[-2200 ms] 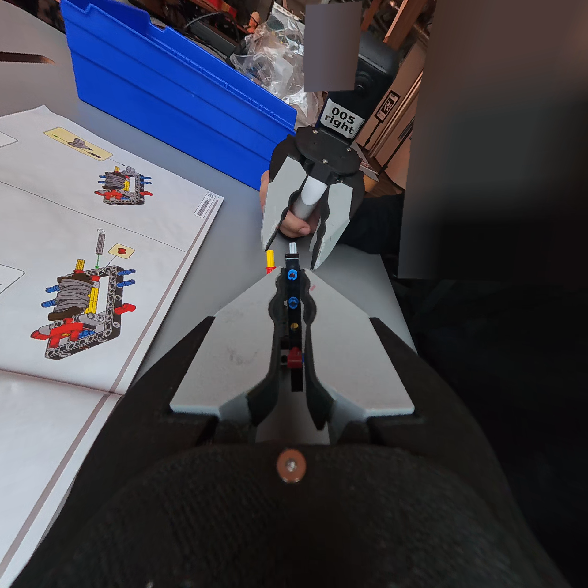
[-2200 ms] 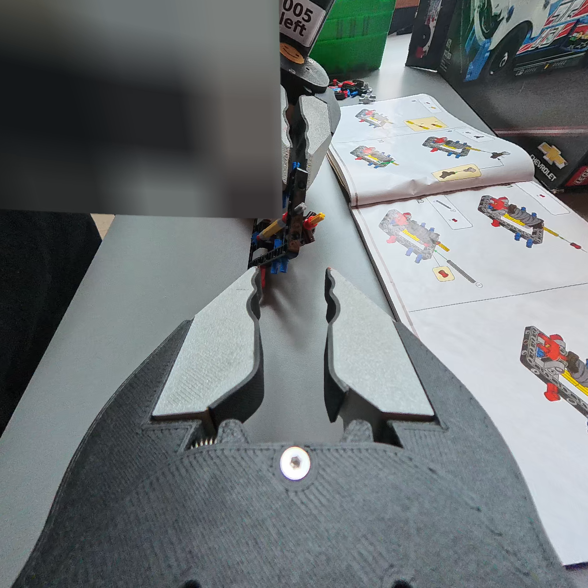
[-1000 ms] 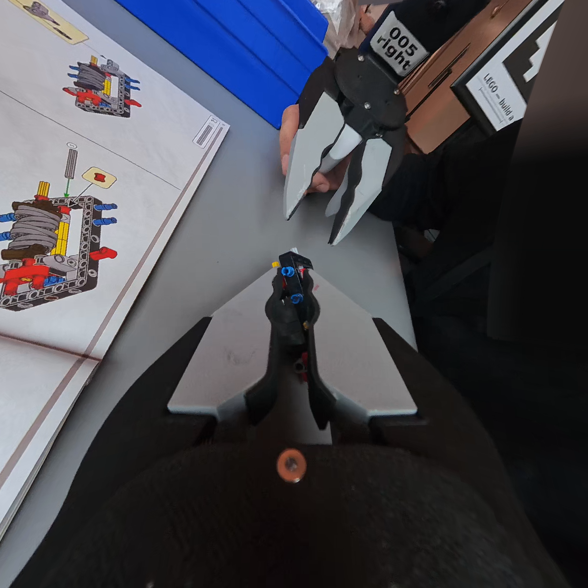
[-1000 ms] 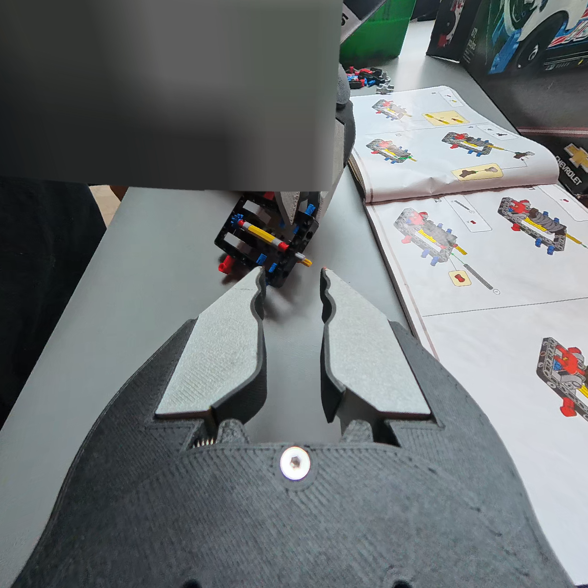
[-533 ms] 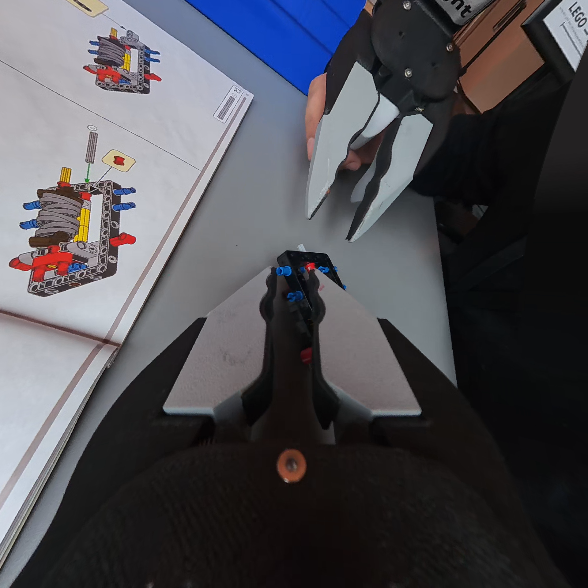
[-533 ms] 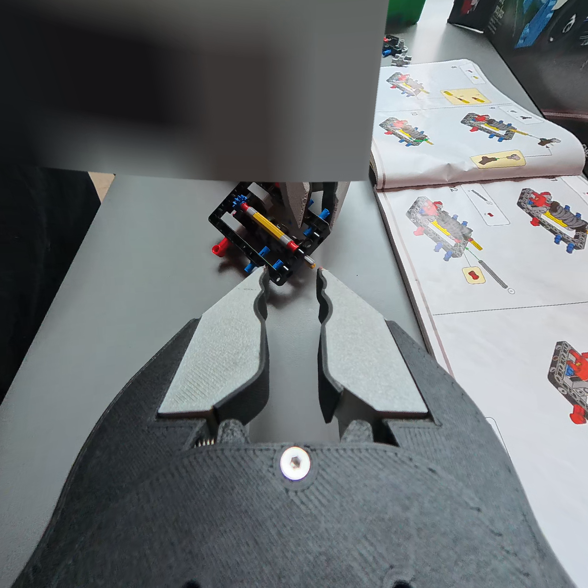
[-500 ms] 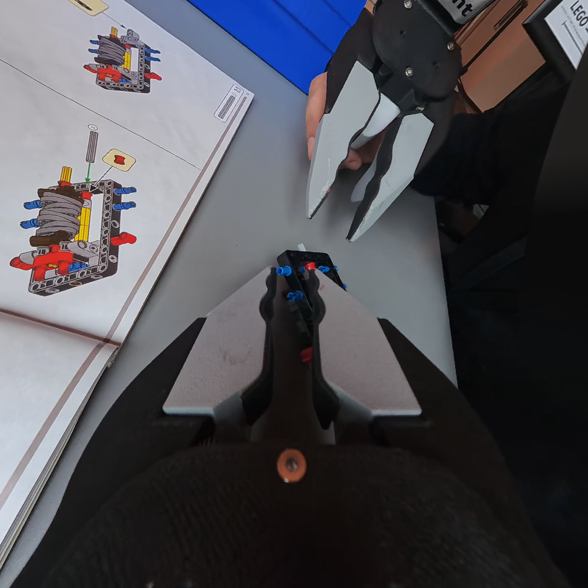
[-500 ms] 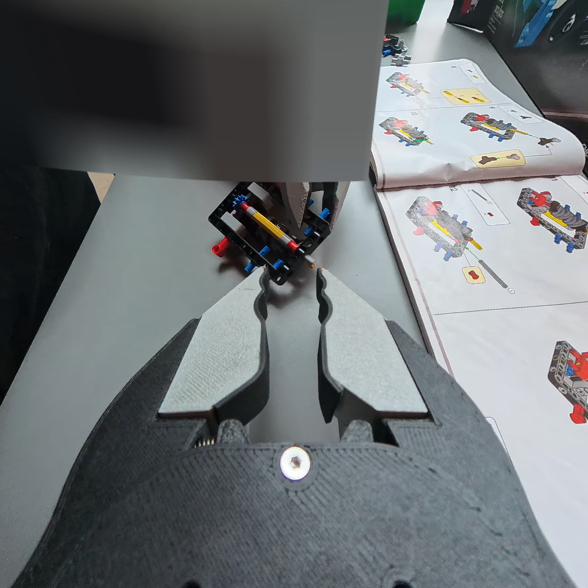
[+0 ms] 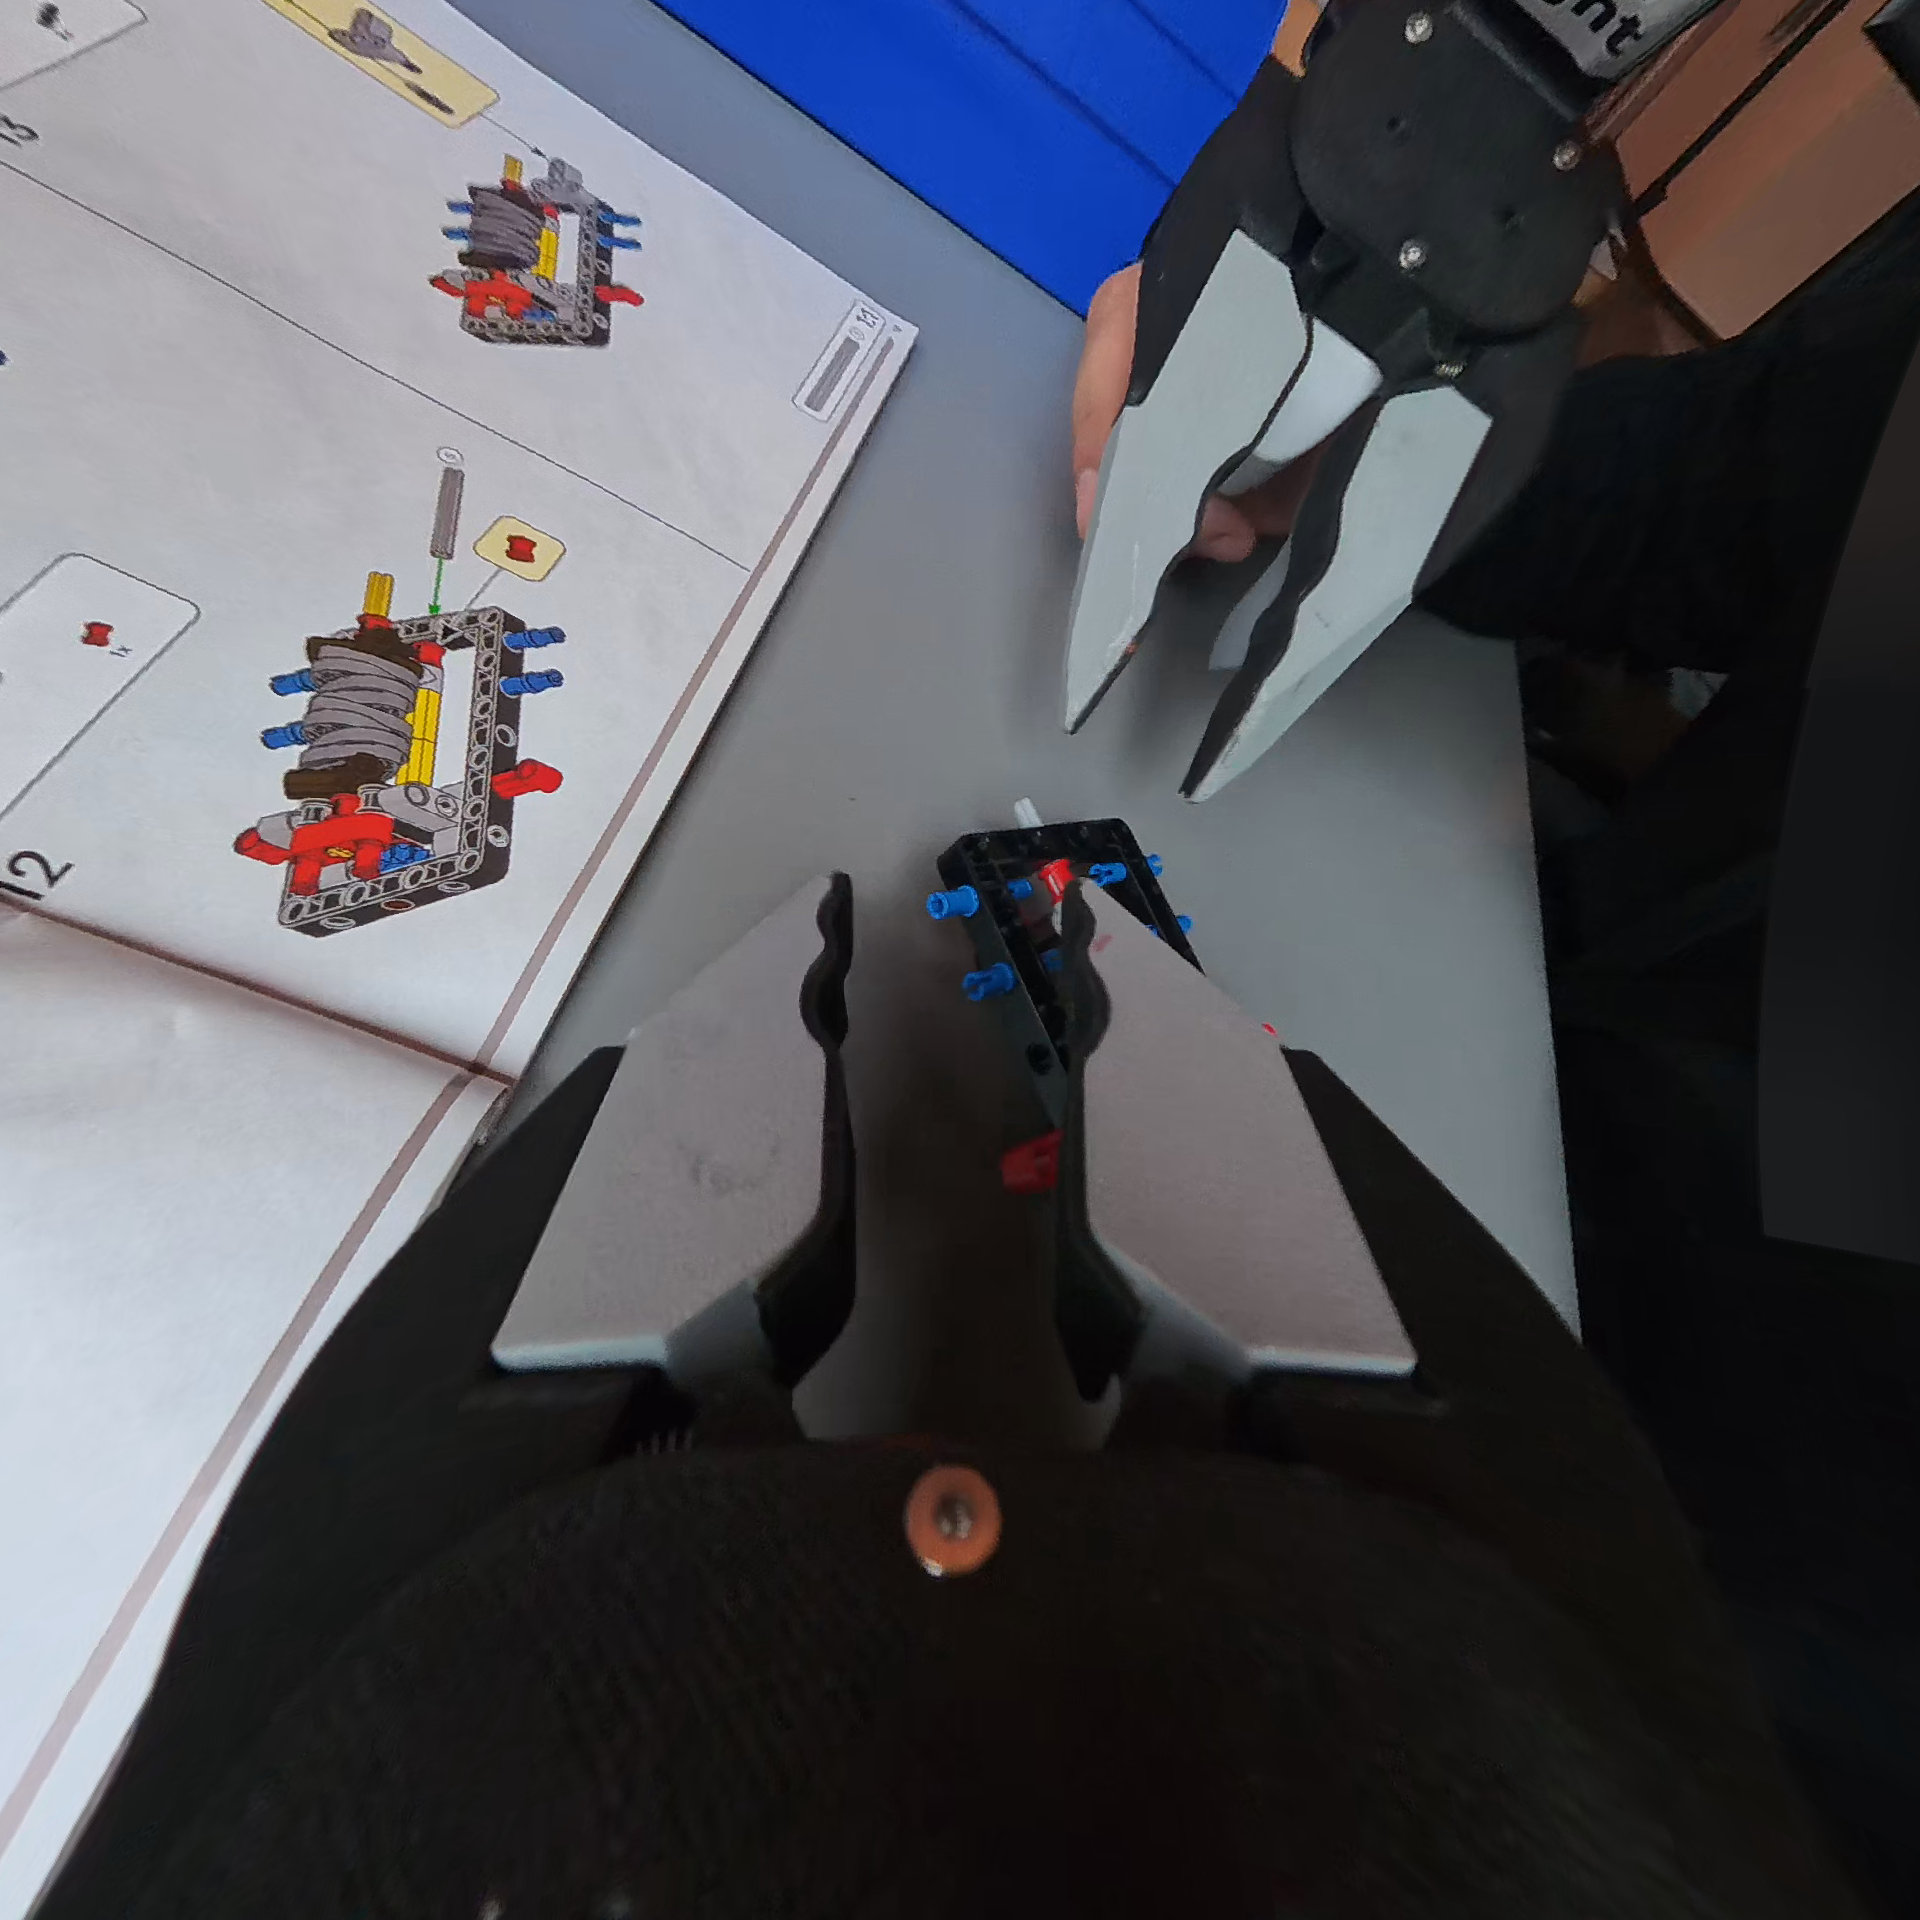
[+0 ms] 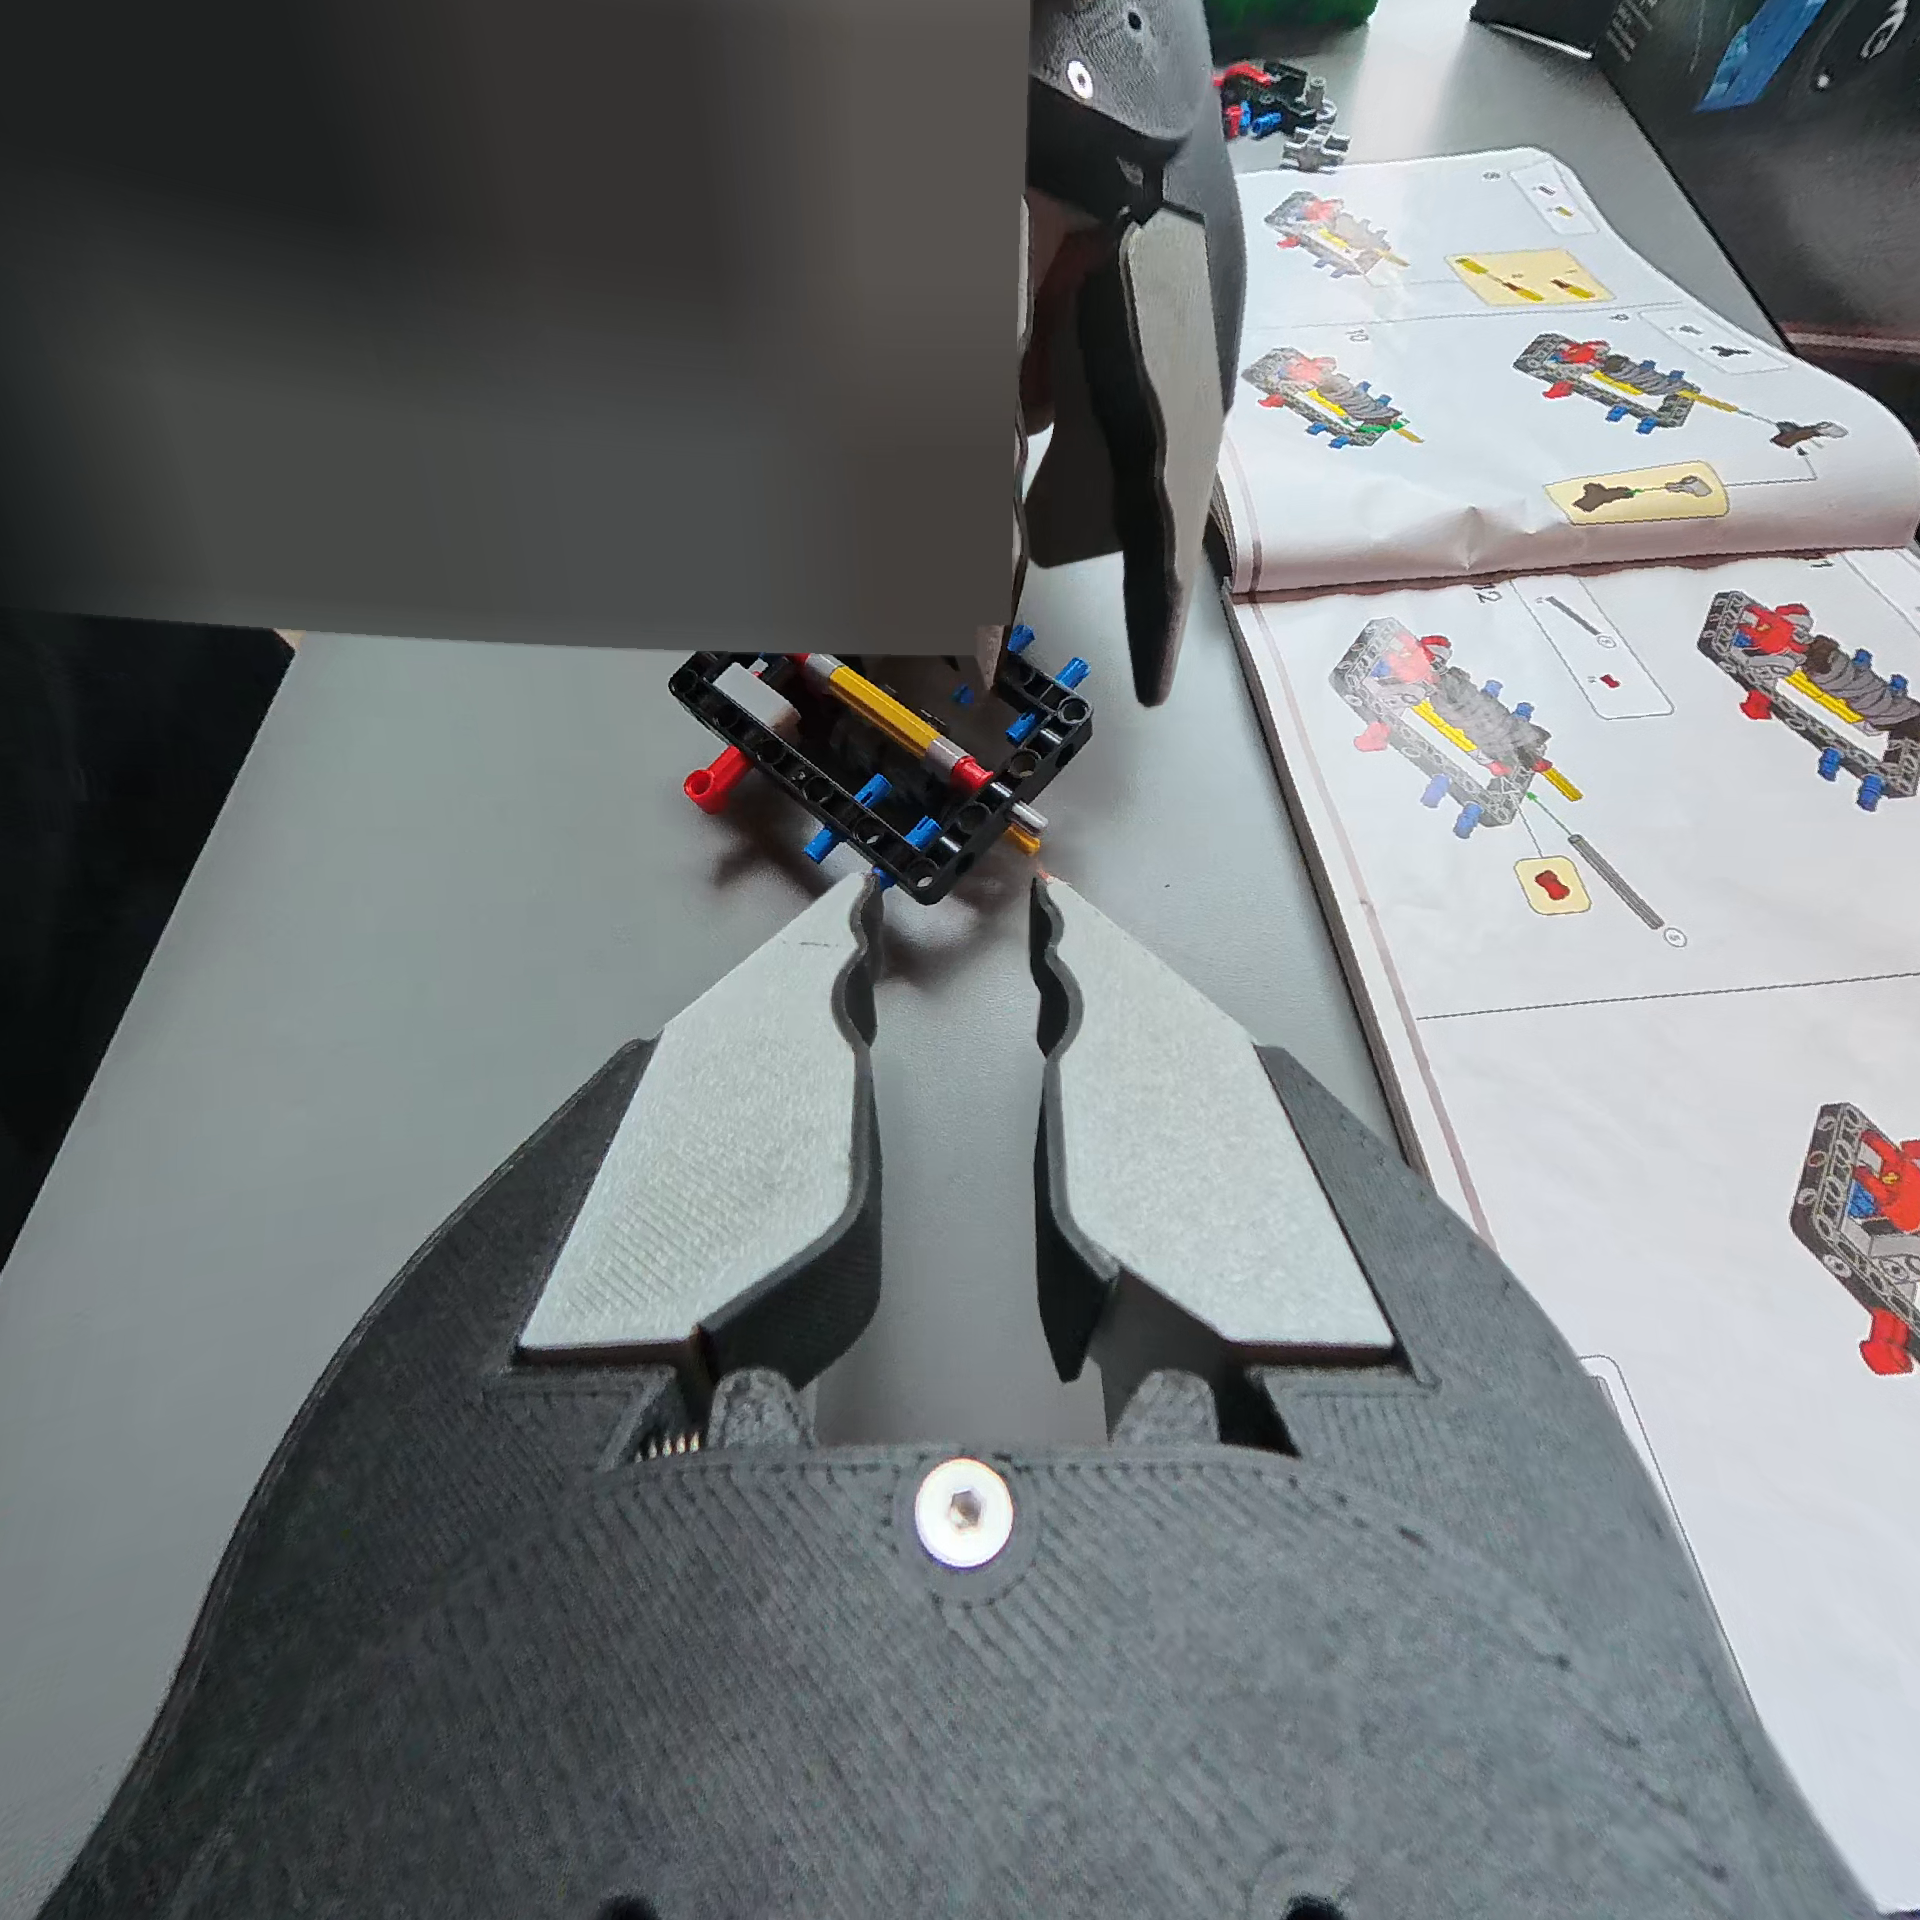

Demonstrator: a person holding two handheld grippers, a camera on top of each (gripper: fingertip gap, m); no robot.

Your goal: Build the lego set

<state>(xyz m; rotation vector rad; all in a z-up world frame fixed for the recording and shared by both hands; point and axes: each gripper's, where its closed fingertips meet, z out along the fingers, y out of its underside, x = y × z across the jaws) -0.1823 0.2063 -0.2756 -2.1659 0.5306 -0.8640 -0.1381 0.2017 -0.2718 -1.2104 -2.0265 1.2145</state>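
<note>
we hold our left gripper (image 9: 951, 914) low over the grey tabletop (image 9: 894, 665) with its jaws spread apart, gripping nothing. the lego frame (image 9: 1049, 914), a black rectangular beam frame with blue pins, a red pin and a yellow-and-grey axle through it, lies on the tabletop with one long side running along the inner edge of the left gripper's right-hand finger; whether frame and finger touch we cannot tell.

in the right wrist view the lego frame (image 10: 883, 769) lies flat on the tabletop (image 10: 416, 935), just beyond the tips of our right gripper (image 10: 951, 894). the right gripper's jaws also stand apart and empty, and its left fingertip sits right at the frame's near edge. the left gripper (image 10: 1143, 416) hangs over the frame's far end, half hidden by a blurred patch.

the open instruction booklet (image 10: 1621, 727) lies on the tabletop to the right of the lego frame in the right wrist view, well clear of it. a small pile of loose lego parts (image 10: 1273, 94) sits far behind the frame, past the booklet's top edge. in the left wrist view a blue bin (image 9: 966, 114) stands beyond the frame at the far edge of the tabletop.
</note>
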